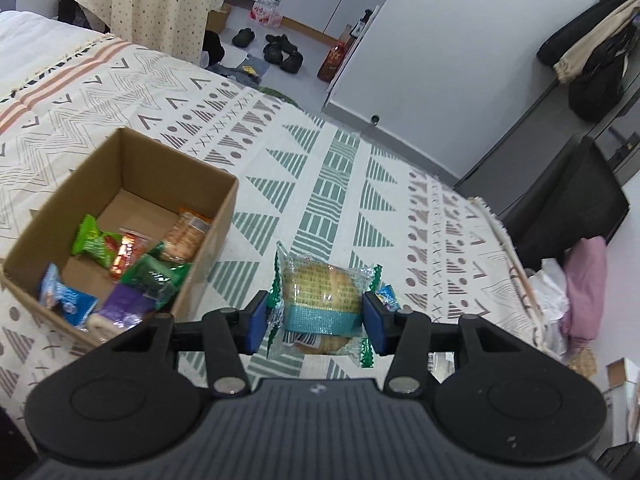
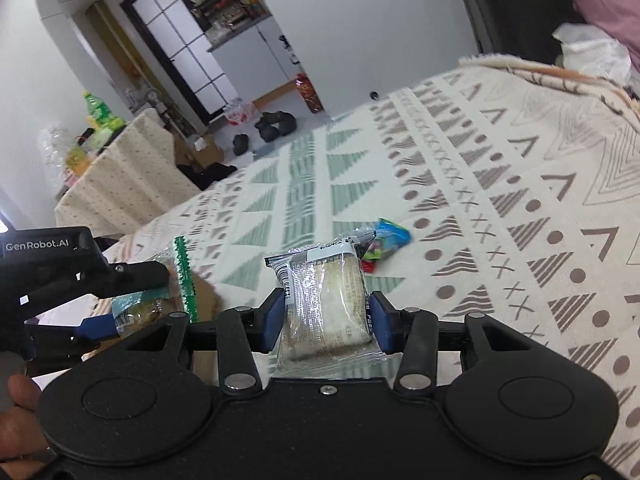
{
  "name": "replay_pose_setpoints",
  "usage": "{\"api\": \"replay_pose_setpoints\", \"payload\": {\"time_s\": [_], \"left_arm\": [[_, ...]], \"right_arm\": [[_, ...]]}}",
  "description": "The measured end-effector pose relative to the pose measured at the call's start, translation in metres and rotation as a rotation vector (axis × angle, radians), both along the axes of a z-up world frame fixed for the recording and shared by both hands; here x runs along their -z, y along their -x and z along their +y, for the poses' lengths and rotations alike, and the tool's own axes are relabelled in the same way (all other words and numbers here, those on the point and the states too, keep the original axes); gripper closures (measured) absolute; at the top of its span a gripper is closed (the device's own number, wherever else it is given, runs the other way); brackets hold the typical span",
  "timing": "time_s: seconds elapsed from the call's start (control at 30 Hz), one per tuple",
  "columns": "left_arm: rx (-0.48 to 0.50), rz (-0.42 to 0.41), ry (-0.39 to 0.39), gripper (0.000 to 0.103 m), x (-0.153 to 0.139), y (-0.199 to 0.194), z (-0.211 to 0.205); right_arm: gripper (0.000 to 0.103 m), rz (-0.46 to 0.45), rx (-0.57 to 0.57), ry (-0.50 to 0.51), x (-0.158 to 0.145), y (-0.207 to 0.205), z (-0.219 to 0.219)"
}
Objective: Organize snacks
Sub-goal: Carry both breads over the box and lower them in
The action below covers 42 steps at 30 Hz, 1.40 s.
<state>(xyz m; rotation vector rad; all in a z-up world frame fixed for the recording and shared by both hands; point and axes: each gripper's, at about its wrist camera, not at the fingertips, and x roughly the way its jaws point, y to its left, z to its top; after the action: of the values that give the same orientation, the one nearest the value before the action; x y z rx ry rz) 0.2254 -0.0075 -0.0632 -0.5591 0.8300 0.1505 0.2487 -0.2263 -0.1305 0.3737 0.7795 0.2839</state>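
Observation:
My left gripper (image 1: pixel 316 320) is shut on a round bun (image 1: pixel 320 288) in a clear wrapper with green edges and a teal band, held above the patterned blanket (image 1: pixel 320 184). To its left stands an open cardboard box (image 1: pixel 208 236) holding several wrapped snacks (image 1: pixel 132 264). My right gripper (image 2: pixel 326 320) is shut on a pale rectangular cake packet (image 2: pixel 326 300), also lifted off the blanket (image 2: pixel 480 200). The left gripper (image 2: pixel 136 300) with its bun (image 2: pixel 136 312) shows at the left of the right wrist view. Small colourful candies (image 2: pixel 384 240) lie on the blanket beyond the packet.
A blue candy (image 1: pixel 387 294) peeks out behind the left gripper's right finger. The blanket's fringed edge (image 1: pixel 500 232) drops off at the right, near pink and white cloth (image 1: pixel 580 280). Shoes (image 1: pixel 280 50) lie on the floor beyond. A dotted tablecloth (image 2: pixel 120 176) hangs nearby.

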Motion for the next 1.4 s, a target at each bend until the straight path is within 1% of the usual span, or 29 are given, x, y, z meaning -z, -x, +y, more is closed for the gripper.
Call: {"api": "replay_pose_setpoints", "payload": {"time_s": [0.1,0.33,0.57,0.77,0.9,1.1,1.4], "left_arm": [[-0.002,-0.025,0.012,0.054,-0.009,0.014,0.012],[-0.033,-0.061,0.041,0.054,-0.022,0.043,0.048],[-0.089,-0.081,0.065,0.054,-0.029,0.061,0.089],[-0.141,-0.089,0.087,0.054,-0.029,0.065,0.124],[-0.172,-0.086,0.104,0.054,-0.024,0.062,0.147],[-0.207,-0.064,0.132,0.054,-0.009,0.051,0.174],[-0.211,0.008,0.168,0.054,0.022,0.026,0.191]], "right_arm": [[0.059,-0.025,0.003,-0.001,-0.011,0.013,0.01],[0.059,-0.049,0.0,-0.017,-0.029,0.041,0.036],[0.059,-0.068,-0.029,-0.024,-0.04,0.055,0.07],[0.059,-0.072,-0.059,-0.02,-0.044,0.054,0.101],[0.059,-0.074,-0.084,-0.017,-0.045,0.049,0.122],[0.059,-0.062,-0.111,-0.007,-0.04,0.036,0.15],[0.059,-0.02,-0.136,0.006,-0.026,0.015,0.186]]}}
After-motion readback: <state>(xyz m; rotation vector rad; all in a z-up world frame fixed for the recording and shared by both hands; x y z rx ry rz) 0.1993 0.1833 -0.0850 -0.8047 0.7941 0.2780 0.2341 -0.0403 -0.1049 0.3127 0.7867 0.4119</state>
